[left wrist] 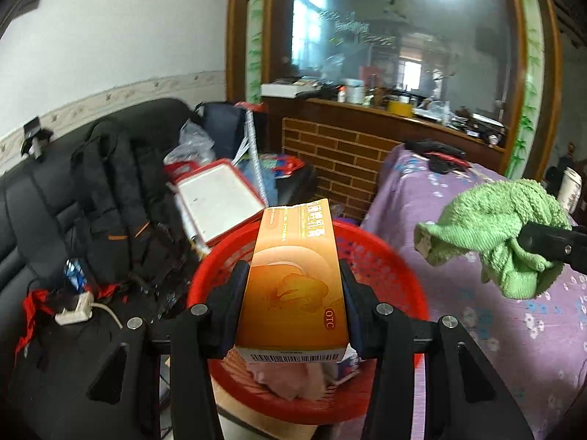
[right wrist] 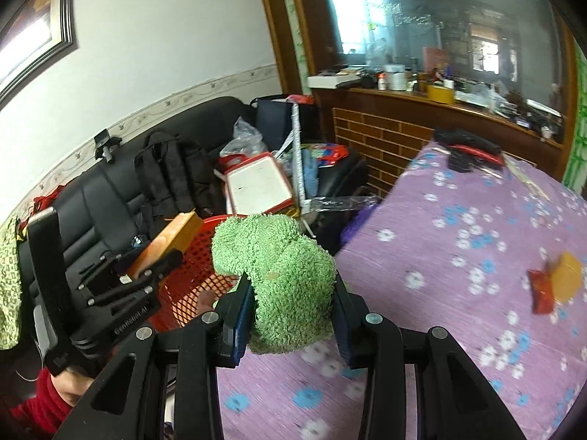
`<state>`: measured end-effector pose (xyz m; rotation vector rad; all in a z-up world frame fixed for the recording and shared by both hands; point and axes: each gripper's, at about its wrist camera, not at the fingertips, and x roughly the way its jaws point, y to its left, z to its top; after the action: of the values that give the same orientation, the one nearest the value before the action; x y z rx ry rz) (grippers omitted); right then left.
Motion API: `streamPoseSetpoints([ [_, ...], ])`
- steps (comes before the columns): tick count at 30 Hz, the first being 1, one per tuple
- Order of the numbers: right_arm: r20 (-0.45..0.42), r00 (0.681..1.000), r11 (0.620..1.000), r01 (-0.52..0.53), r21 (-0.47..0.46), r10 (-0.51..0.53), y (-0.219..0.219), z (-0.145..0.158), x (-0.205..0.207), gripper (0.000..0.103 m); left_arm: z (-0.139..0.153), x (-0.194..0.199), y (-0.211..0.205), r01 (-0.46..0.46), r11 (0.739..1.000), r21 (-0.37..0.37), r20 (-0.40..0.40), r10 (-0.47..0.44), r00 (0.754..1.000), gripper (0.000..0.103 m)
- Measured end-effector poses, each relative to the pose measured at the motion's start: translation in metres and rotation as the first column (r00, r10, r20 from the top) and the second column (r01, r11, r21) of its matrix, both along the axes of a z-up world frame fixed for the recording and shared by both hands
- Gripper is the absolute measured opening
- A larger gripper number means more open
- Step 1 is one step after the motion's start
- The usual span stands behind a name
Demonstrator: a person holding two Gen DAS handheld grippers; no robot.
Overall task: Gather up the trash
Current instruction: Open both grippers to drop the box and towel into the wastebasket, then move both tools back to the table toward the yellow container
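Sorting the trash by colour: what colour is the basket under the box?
Red basket, seen best in the left wrist view.

A box [left wrist: 293,282] is hanging over the basket [left wrist: 381,264], the sofa [left wrist: 33,198] sitting to its left, the bed [left wrist: 477,322] to its right, a cloth [left wrist: 495,242] hovering above the bed.

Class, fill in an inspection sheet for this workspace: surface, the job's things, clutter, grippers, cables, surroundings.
Surface: purple floral tablecloth, mostly bare.
Job's things: orange box held above red basket; green cloth held over the table edge; red-and-yellow wrapper lying on the cloth.
Clutter: black backpack and red-rimmed white tray on black sofa.
Grippers: left gripper shut on the box; right gripper shut on the cloth.
Cables: white power strip with cord on the sofa.
Surroundings: brick-patterned counter, large mirror.
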<state>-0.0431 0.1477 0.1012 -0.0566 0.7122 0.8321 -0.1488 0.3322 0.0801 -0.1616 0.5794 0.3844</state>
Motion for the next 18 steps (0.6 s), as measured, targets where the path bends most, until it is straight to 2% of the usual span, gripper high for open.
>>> streamPoseSetpoints([
  [5,-0.082,0.995,0.999,-0.046,0.021,0.048,0.04,-0.012,0.018,0.045,-0.009,-0.002,0.021,-0.038,0.998,-0.049,-0.019,0.037,0.999,0.047],
  [8,-0.104,0.994,0.999,-0.044,0.024,0.047,0.05,-0.02,0.026,0.049,-0.011,0.0,0.027,-0.029,0.996,-0.082,-0.032,0.026,0.999,0.065],
  [11,-0.12,0.991,0.996,-0.046,0.07,0.054,0.037,-0.02,0.029,0.049,-0.008,-0.002,0.025,-0.019,0.997,-0.076,-0.022,0.017,1.0,0.066],
  [18,-0.097,0.993,0.995,0.068,0.072,-0.061,-0.033,-0.015,0.036,0.049,0.005,0.007,-0.001,0.05,0.997,-0.057,-0.001,-0.05,0.999,0.066],
])
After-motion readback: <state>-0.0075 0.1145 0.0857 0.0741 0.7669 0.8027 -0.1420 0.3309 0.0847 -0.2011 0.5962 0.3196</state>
